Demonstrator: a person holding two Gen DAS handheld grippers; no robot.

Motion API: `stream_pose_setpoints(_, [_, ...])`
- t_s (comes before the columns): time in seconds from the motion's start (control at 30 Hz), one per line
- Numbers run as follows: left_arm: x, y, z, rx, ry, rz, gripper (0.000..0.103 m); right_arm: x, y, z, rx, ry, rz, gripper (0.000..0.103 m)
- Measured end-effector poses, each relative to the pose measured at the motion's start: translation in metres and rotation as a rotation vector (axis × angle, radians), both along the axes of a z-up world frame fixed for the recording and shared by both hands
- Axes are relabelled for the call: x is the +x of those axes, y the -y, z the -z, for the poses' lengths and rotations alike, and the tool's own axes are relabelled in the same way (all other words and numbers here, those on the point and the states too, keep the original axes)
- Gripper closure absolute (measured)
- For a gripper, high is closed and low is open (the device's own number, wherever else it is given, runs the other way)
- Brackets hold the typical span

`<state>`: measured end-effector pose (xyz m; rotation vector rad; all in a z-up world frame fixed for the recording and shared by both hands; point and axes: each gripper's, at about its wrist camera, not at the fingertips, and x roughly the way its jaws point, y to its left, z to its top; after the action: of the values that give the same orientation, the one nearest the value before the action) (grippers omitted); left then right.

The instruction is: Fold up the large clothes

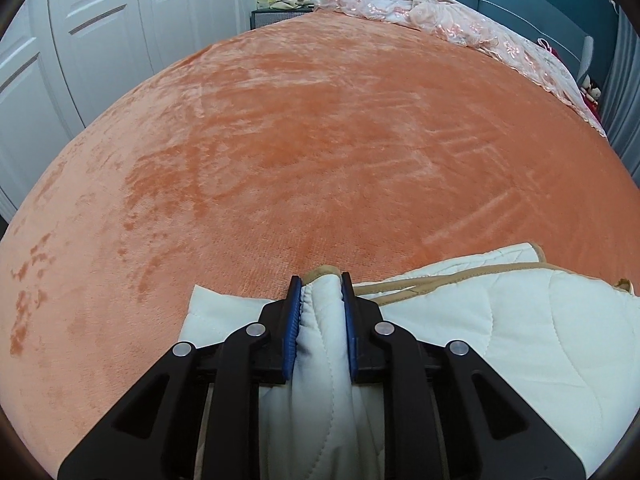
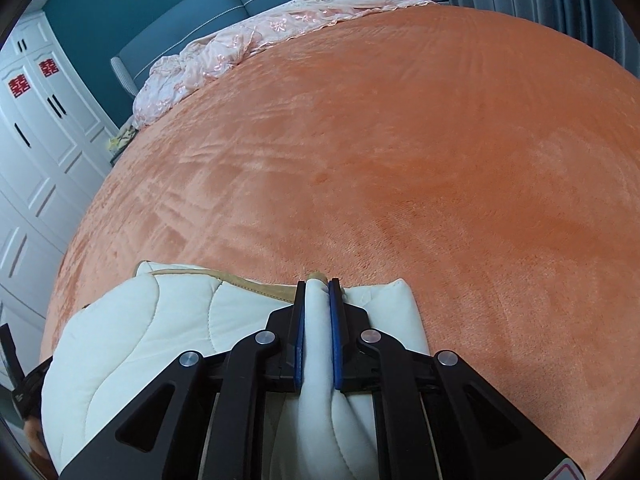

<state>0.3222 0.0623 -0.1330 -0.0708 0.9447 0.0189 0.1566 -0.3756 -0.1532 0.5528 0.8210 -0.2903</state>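
A white quilted garment [image 1: 500, 312] with tan piping lies folded at the near edge of the orange bed cover [image 1: 300, 140]. My left gripper [image 1: 321, 284] is shut on a bunched fold of it, the blue pads pressing the cloth from both sides. In the right wrist view the same white garment [image 2: 160, 320] spreads to the left, and my right gripper [image 2: 317, 282] is shut on another pinched fold with the tan edge showing at its tip. Both grippers point down at the bed, low over the cover [image 2: 400, 140].
A pink embroidered quilt [image 1: 420, 12] is heaped at the head of the bed against a blue headboard [image 2: 192, 12]. White wardrobe doors [image 1: 100, 32] stand along the left side, grey curtains [image 2: 560, 0] on the right. A nightstand [image 1: 280, 12] holds small items.
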Motion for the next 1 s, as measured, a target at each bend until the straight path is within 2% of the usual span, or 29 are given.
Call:
stream_pose_setpoints(0.17, [0.003,0.001,-0.002,0.013,-0.011,0.0,0.085,0.002,0.0,-0.003,0.003,-0.006,0.001,0.096])
stream_pose_setpoints(0.27, [0.012,-0.002,-0.013,0.028,-0.061,0.005,0.08,0.009,0.008,-0.012,0.019,-0.053,-0.013,0.095])
stream_pose_setpoints(0.3, [0.015,-0.006,-0.023,0.068,-0.058,-0.014,0.069,0.01,0.011,-0.022,-0.007,-0.068,-0.005,0.091])
stream_pose_setpoints(0.33, [0.016,-0.011,-0.037,0.093,-0.027,-0.028,0.065,0.009,0.012,-0.033,-0.044,-0.07,0.018,0.071])
stream_pose_setpoints(0.37, [0.017,-0.02,-0.055,0.098,0.016,-0.032,0.063,0.005,0.015,-0.047,-0.081,-0.052,0.046,0.062])
stream_pose_setpoints(0.47, [0.023,-0.046,-0.107,0.214,0.103,-0.122,0.057,-0.011,0.023,-0.089,-0.158,0.004,0.126,0.061])
stream_pose_setpoints(0.5, [0.023,-0.053,-0.124,0.219,0.126,-0.136,0.057,-0.014,0.022,-0.102,-0.172,0.02,0.142,0.06])
stream_pose_setpoints(0.57, [0.019,-0.06,-0.156,0.152,0.171,-0.143,0.057,-0.017,0.01,-0.123,-0.163,0.076,0.112,0.06])
stream_pose_setpoints(0.63, [0.009,-0.048,-0.171,0.056,0.187,-0.086,0.058,-0.01,-0.019,-0.132,-0.128,0.111,0.008,0.063])
stream_pose_setpoints(0.7, [-0.003,-0.013,-0.168,-0.025,0.162,0.042,0.064,0.004,-0.054,-0.13,-0.085,0.104,-0.121,0.081])
stream_pose_setpoints(0.73, [-0.011,0.007,-0.161,-0.06,0.139,0.107,0.073,0.012,-0.075,-0.124,-0.065,0.08,-0.188,0.099])
stream_pose_setpoints(0.77, [-0.019,0.032,-0.148,-0.099,0.103,0.178,0.078,0.02,-0.093,-0.116,-0.054,0.059,-0.238,0.103])
stream_pose_setpoints(0.8, [-0.025,0.053,-0.135,-0.123,0.065,0.233,0.09,0.026,-0.108,-0.11,-0.053,0.045,-0.275,0.103])
stream_pose_setpoints(0.83, [-0.032,0.075,-0.119,-0.129,0.03,0.278,0.096,0.032,-0.124,-0.103,-0.066,0.028,-0.308,0.103])
stream_pose_setpoints(0.9, [-0.043,0.107,-0.092,-0.109,-0.011,0.316,0.096,0.04,-0.144,-0.088,-0.081,-0.01,-0.35,0.103])
stream_pose_setpoints(1.0, [-0.046,0.129,-0.055,-0.139,-0.08,0.31,0.097,0.049,-0.154,-0.062,-0.067,-0.065,-0.365,0.103])
